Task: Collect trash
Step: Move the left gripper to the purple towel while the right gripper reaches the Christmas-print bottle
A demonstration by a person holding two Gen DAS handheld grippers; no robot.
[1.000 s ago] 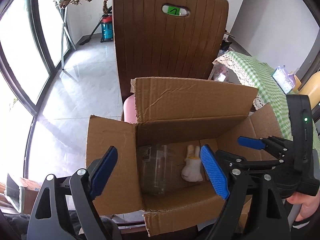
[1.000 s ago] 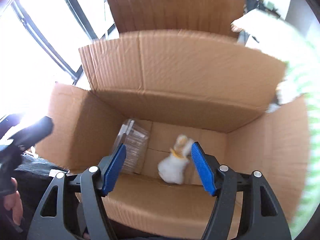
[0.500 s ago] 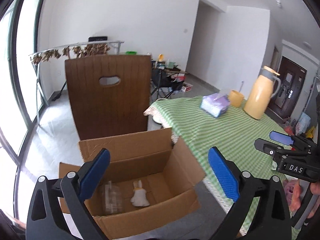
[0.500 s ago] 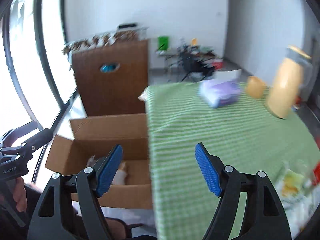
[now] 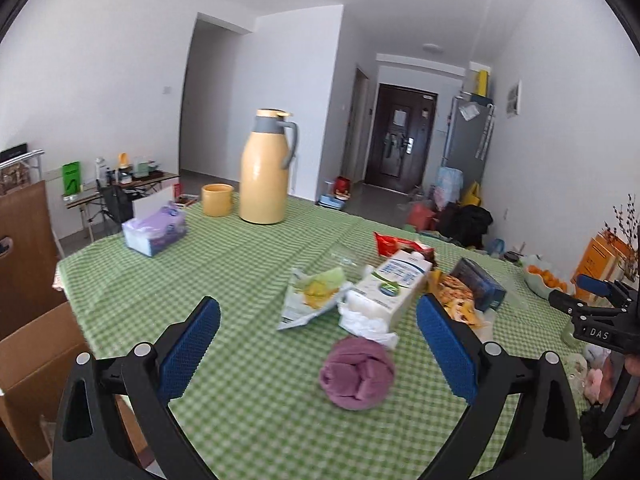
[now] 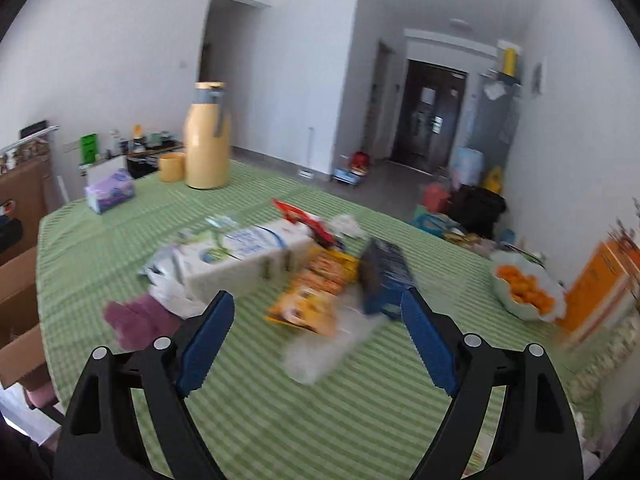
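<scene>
Trash lies on the green checked tablecloth (image 5: 240,264): a white milk carton (image 5: 394,286), a green-yellow wrapper (image 5: 312,296), a crumpled white bag (image 5: 366,322), a purple wad (image 5: 356,372), an orange snack bag (image 6: 316,292), a dark blue box (image 6: 382,280) and a red packet (image 5: 394,244). My left gripper (image 5: 318,350) is open and empty, just short of the purple wad. My right gripper (image 6: 316,344) is open and empty over a clear plastic piece (image 6: 320,352). The cardboard box (image 5: 32,364) stands at the table's left edge.
A yellow thermos (image 5: 266,168), a yellow cup (image 5: 217,199) and a purple tissue pack (image 5: 156,232) stand at the table's far side. A bowl of oranges (image 6: 526,292) and an orange carton (image 6: 596,288) are at the right. A brown chair back (image 5: 20,248) is at the left.
Both grippers have swung from the cardboard box, where a white rabbit-shaped item lay, to the trash on the table. Both stayed open and empty.
</scene>
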